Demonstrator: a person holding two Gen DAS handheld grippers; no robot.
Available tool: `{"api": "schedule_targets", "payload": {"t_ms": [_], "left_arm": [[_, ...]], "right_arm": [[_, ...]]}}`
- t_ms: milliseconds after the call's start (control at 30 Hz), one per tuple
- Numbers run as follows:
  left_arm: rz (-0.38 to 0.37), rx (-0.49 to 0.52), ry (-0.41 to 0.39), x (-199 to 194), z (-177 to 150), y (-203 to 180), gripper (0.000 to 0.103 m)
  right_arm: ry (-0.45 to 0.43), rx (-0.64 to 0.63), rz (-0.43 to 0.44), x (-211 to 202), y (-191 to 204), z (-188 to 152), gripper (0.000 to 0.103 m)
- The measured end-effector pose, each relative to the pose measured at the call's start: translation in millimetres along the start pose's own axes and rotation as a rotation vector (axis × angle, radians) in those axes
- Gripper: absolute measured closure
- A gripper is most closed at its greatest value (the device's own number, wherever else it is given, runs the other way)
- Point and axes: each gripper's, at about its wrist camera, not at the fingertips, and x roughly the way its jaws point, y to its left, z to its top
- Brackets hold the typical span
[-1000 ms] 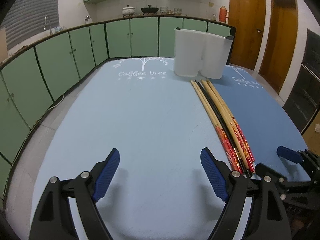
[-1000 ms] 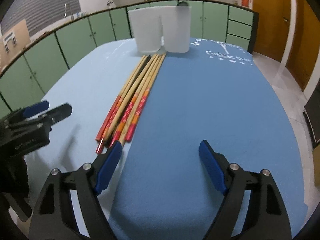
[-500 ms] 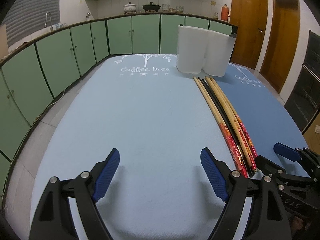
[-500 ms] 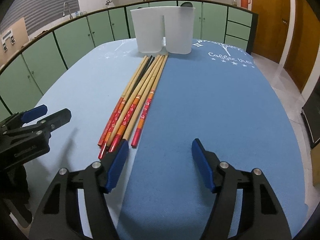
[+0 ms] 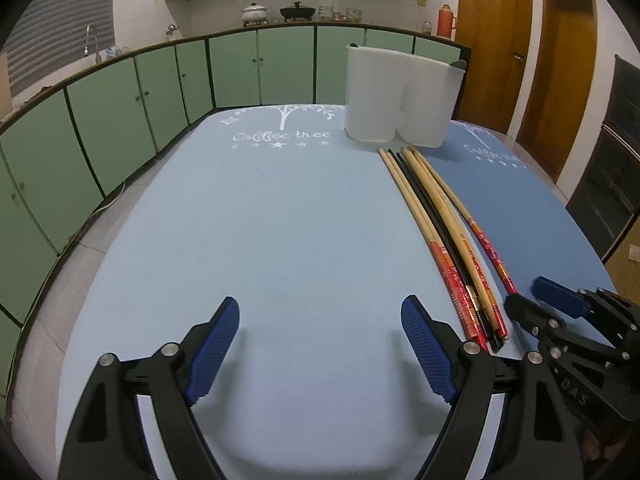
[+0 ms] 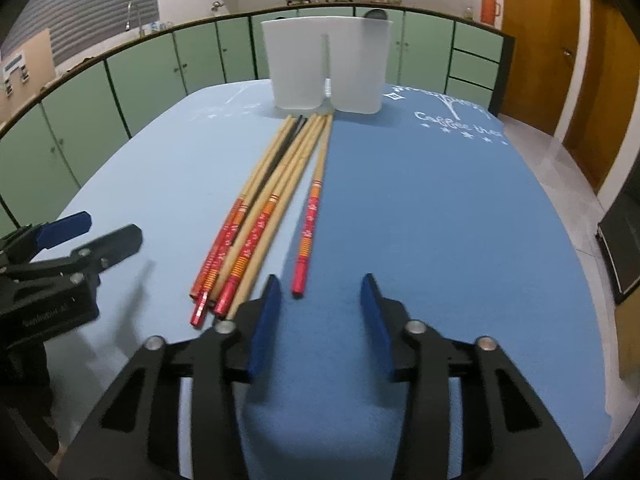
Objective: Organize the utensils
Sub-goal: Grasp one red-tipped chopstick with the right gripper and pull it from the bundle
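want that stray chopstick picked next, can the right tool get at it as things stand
Probably yes: the lone chopstick lies apart from the bundle, its red end just ahead of the right tool, whose jaws have just been closing, with nothing between them.

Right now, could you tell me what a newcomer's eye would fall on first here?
The chopsticks, red-ended, lie bunched down the middle of the blue table, one stick apart on the right. Beyond their far tips stands a white holder. The right claw, empty, has just been closing near the lone stick.
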Motion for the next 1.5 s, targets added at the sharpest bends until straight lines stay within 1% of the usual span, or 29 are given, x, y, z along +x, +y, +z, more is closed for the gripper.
{"api": "schedule_targets", "payload": {"t_ms": [33, 100, 133, 267, 400, 533, 667, 933, 1067, 1167, 1267, 1333, 1367, 1433, 1500], "left_arm": [[-0.003, 0.004, 0.002, 0, -1, -2, 0.021], [-0.015, 0.013, 0.011, 1, -1, -5, 0.021], [-0.022, 0.020, 0.019, 2, -2, -7, 0.021], [-0.048, 0.046, 0.064, 7, -6, -17, 0.022], [-0.048, 0.088, 0.081, 8, -9, -30, 0.022], [-0.062, 0.104, 0.093, 9, -9, -42, 0.023], [-0.086, 0.087, 0.098, 8, -8, -48, 0.023], [-0.138, 0.055, 0.111, -2, -13, -44, 0.023], [-0.123, 0.079, 0.107, 2, -13, -56, 0.022], [-0.155, 0.061, 0.103, 4, -7, -60, 0.022], [-0.136, 0.052, 0.098, 7, -5, -61, 0.022], [-0.126, 0.052, 0.094, 7, -6, -59, 0.027], [-0.128, 0.056, 0.096, 6, -6, -59, 0.027], [-0.167, 0.041, 0.091, -1, -7, -54, 0.026], [-0.167, 0.034, 0.078, -8, -8, -48, 0.025]], "right_arm": [[0.001, 0.001, 0.007, 1, 0, 1, 0.080], [0.001, 0.010, 0.020, 1, -1, 1, 0.095], [0.002, 0.020, 0.030, 1, -4, 2, 0.097], [-0.002, 0.035, 0.032, -3, -10, 0, 0.098], [-0.002, 0.072, 0.019, -6, -26, -2, 0.098], [-0.006, 0.094, 0.010, -8, -35, -3, 0.098], [-0.007, 0.103, 0.011, -8, -40, -4, 0.098], [-0.006, 0.105, 0.017, -7, -41, -6, 0.098], [-0.007, 0.102, 0.015, -7, -41, -6, 0.098], [-0.005, 0.103, 0.016, -7, -41, -6, 0.098], [-0.005, 0.100, 0.017, -6, -42, -5, 0.098], [-0.004, 0.101, 0.021, -6, -42, -5, 0.098], [-0.004, 0.102, 0.023, -6, -42, -5, 0.098], [-0.003, 0.105, 0.027, -5, -42, -5, 0.098], [-0.003, 0.105, 0.027, -5, -42, -5, 0.098]]}}
